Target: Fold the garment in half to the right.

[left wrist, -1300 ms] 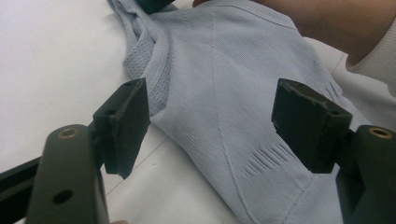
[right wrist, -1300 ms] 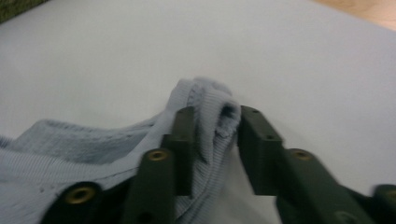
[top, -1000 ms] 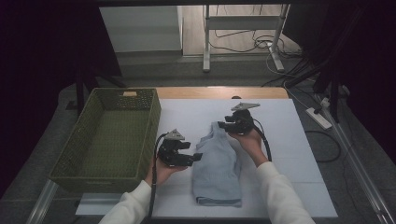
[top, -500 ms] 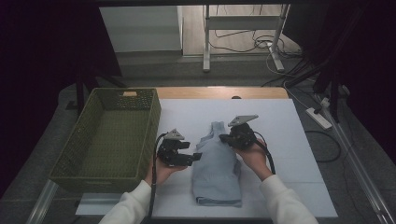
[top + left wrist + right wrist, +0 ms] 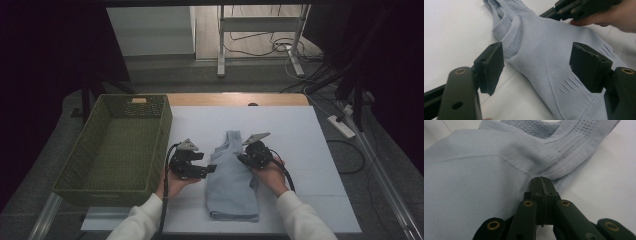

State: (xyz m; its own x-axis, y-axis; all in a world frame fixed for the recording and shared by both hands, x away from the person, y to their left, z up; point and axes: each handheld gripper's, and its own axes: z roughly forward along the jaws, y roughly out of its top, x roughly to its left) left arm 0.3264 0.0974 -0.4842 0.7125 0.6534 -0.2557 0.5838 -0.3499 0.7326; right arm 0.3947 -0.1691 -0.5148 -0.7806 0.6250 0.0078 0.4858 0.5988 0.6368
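1. A folded pale blue garment (image 5: 233, 180) lies on the white table top (image 5: 300, 135), nearer its front edge than its back edge, with a narrow ribbed part pointing toward the back edge.
2. The left gripper (image 5: 209, 169) sits at the garment's left edge. In the left gripper view its jaws stand spread apart over the cloth (image 5: 544, 55), gripping nothing.
3. The right gripper (image 5: 243, 159) is at the garment's right edge, near the top. In the right gripper view its jaws are pressed together, with the tips (image 5: 541, 183) at the ribbed fold (image 5: 564, 167). They seem to pinch the cloth's edge, though the fabric between the pads is hard to make out.
4. A green woven basket (image 5: 95, 150) stands along the table's left edge, well apart from the garment.
5. Both sleeves are white, coming in from the front edge.
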